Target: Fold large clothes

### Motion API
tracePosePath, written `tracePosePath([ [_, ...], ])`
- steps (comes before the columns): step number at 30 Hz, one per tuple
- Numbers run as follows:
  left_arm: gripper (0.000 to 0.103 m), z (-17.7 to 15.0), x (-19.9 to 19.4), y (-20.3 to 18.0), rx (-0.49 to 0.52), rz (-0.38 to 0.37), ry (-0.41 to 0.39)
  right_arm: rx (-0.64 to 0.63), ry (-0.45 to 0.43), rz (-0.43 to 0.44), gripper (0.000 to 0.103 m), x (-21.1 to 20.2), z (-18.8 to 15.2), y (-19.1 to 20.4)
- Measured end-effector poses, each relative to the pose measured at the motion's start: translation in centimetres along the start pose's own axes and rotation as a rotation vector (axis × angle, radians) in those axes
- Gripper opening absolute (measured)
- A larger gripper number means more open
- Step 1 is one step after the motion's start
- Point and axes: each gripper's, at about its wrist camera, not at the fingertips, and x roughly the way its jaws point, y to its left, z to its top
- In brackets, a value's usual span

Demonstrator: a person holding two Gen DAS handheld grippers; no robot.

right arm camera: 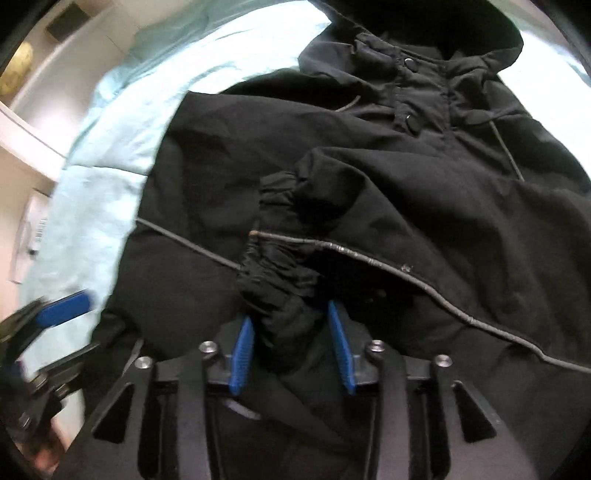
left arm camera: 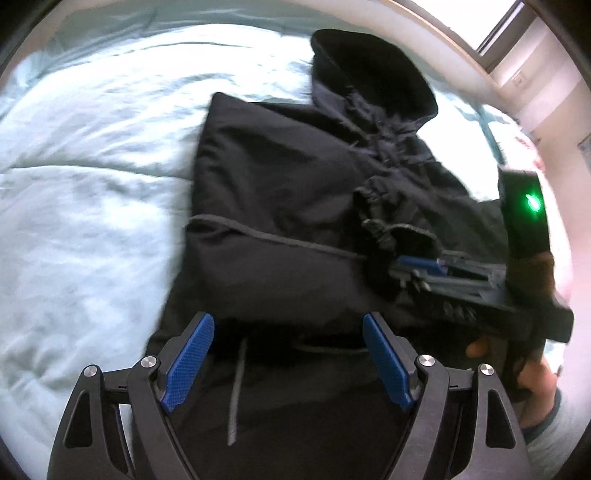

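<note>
A black hooded jacket (left arm camera: 280, 192) lies on a pale blue bed cover (left arm camera: 81, 192), hood (left arm camera: 365, 66) at the far end, one side folded over the body. My left gripper (left arm camera: 288, 328) is open and empty above the jacket's lower part. My right gripper (right arm camera: 291, 314) holds the elastic sleeve cuff (right arm camera: 280, 266) between its blue pads, laid across the jacket's front (right arm camera: 406, 184). The right gripper also shows in the left wrist view (left arm camera: 417, 269), at the cuff (left arm camera: 380, 221). The left gripper shows open at the left edge of the right wrist view (right arm camera: 55, 325).
The bed cover (right arm camera: 110, 155) spreads to the left of the jacket. A white wall and a window (left arm camera: 498, 26) lie beyond the bed at the upper right. White furniture (right arm camera: 26, 147) stands at the bed's far side.
</note>
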Motion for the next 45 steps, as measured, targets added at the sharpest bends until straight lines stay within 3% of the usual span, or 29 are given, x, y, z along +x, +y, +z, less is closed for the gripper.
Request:
tracePosePath([
  [4, 0.083, 1.7, 1.1, -0.7, -0.032, -0.159, 0.014, 0.002, -0.009, 0.067, 0.046, -3.9, -1.6, -1.1],
  [7, 0.083, 2.8, 2.7, -1.6, -0.050, -0.218, 0.035, 0.031, -0.029, 0.071, 0.046, -6.3, -3.3, -2.4],
  [11, 0.083, 4.2, 5.6, -3.6, -0.017, -0.235, 0.064, 0.124, -0.059, 0.018, 0.046, -9.1, -5.8, -5.5],
  [15, 0.081, 5.4, 8.6, -5.2, 0.008, -0.196, 0.097, 0.194, -0.096, -0.057, 0.046, -11.9, -7.3, -8.2],
  [16, 0.066, 5.7, 9.1, -5.6, 0.022, -0.195, 0.098, 0.208, -0.104, -0.064, 0.046, -12.4, -7.5, -8.9],
  [17, 0.041, 5.9, 9.6, -6.2, 0.047, -0.191, 0.102, 0.218, -0.114, -0.081, 0.046, -13.0, -7.7, -9.5],
  [18, 0.031, 6.2, 10.3, -6.7, 0.065, -0.183, 0.120, 0.224, -0.124, -0.110, 0.046, -13.6, -7.7, -10.1],
  [22, 0.020, 6.8, 10.1, -7.7, 0.090, -0.163, 0.078, 0.269, -0.155, -0.196, 0.046, -15.5, -7.9, -12.4],
  [27, 0.019, 8.2, 4.4, -5.9, 0.053, -0.104, -0.081, 0.324, -0.203, -0.245, 0.046, -17.8, -8.0, -15.1],
  [30, 0.019, 9.0, 0.4, -2.4, -0.002, -0.073, -0.160, 0.275, -0.185, -0.270, 0.047, -17.3, -7.3, -15.0],
  [32, 0.019, 9.2, -1.0, 0.2, -0.038, -0.072, -0.164, 0.238, -0.171, -0.292, 0.047, -16.3, -6.5, -14.6],
  [35, 0.020, 8.4, 0.2, 2.7, -0.040, -0.047, -0.074, 0.215, -0.144, -0.268, 0.048, -13.6, -5.0, -13.9],
  [37, 0.022, 7.3, 3.6, 3.7, -0.044, 0.016, 0.052, 0.205, -0.106, -0.250, 0.054, -10.8, -3.9, -13.6],
  [39, 0.024, 6.1, 6.4, 4.6, -0.057, 0.033, 0.108, 0.192, -0.056, -0.305, 0.060, -7.6, -3.2, -13.6],
  [43, 0.026, 5.9, 6.4, 5.6, -0.108, -0.004, 0.095, 0.127, 0.008, -0.413, 0.062, -3.5, -3.0, -13.1],
  [45, 0.027, 6.1, 4.8, 5.7, -0.106, -0.022, 0.078, 0.133, 0.035, -0.400, 0.062, -3.8, -2.6, -13.2],
])
